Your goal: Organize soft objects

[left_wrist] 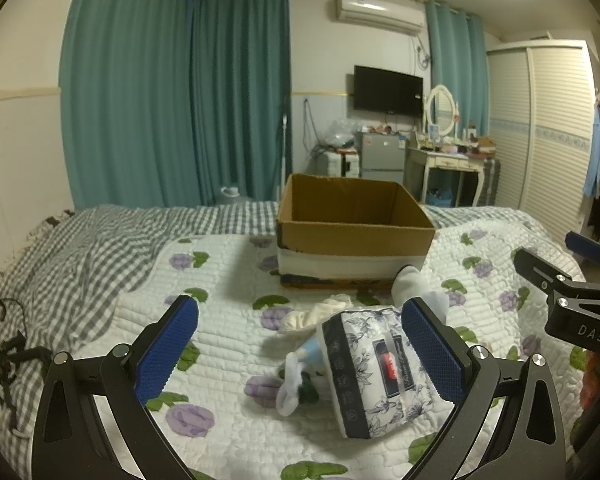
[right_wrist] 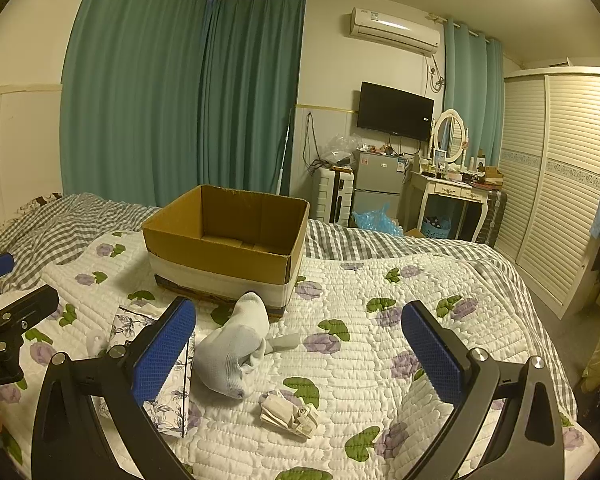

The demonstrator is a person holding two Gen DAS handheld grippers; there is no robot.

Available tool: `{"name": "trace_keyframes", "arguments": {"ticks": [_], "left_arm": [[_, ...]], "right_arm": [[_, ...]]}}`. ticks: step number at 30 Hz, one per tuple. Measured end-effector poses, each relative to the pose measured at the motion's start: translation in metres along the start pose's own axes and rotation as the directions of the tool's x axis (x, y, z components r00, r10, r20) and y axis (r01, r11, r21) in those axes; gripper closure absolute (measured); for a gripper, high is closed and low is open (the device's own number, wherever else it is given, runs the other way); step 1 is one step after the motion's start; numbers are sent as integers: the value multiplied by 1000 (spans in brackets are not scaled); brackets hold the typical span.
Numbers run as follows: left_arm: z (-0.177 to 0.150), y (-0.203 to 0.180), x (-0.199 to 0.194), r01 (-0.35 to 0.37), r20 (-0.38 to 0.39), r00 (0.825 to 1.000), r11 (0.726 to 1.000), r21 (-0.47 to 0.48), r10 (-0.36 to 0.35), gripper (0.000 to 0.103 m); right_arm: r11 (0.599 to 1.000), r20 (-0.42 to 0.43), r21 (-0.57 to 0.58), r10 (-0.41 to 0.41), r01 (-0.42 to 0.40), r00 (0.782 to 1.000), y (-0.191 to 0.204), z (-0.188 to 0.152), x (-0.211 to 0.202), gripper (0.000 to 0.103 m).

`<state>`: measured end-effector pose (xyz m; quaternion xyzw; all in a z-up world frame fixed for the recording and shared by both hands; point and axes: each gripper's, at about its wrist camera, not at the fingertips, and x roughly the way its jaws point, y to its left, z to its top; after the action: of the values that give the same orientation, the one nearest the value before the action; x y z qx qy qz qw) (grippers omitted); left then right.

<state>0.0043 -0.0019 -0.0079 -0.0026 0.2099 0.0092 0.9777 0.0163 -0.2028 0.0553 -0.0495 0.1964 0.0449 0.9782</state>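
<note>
Soft, light tissue pack [left_wrist: 374, 364] near the cardboard box [left_wrist: 354, 236]: best pinched across its short sides. Left gripper [left_wrist: 300, 344] and right gripper [right_wrist: 299, 350] both gaping, empty.

One cardboard box [right_wrist: 224, 240], one tissue pack [left_wrist: 374, 364], three socks [right_wrist: 236, 352].

At upper left you see teal curtains [right_wrist: 180, 92]; upper right holds an air conditioner [right_wrist: 394, 29], a television [right_wrist: 395, 111], and at far right a louvred wardrobe [right_wrist: 556, 172].

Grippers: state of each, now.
Left gripper: open, holding nothing, tissue pack between its fingers.
Right gripper: open, empty.
</note>
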Motion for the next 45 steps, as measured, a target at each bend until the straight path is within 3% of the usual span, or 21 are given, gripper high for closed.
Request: {"name": "trace_keyframes", "arguments": {"ticks": [29, 38, 42, 45], "left_arm": [[0, -2, -3, 2, 11, 1000, 1000, -11, -2, 0], [17, -7, -19, -1, 33, 999, 1000, -20, 1, 0], [29, -10, -24, -1, 7, 1000, 999, -48, 2, 0], [30, -16, -17, 7, -43, 999, 998, -60, -10, 0]], "right_arm": [[1000, -2, -8, 0, 0, 1000, 1, -3, 1, 0], [1000, 25, -6, 0, 0, 1000, 1, 4, -8, 0], [1000, 36, -9, 4, -3, 999, -7, 15, -18, 0], [998, -19, -59, 13, -14, 1000, -11, 23, -15, 0]]}}
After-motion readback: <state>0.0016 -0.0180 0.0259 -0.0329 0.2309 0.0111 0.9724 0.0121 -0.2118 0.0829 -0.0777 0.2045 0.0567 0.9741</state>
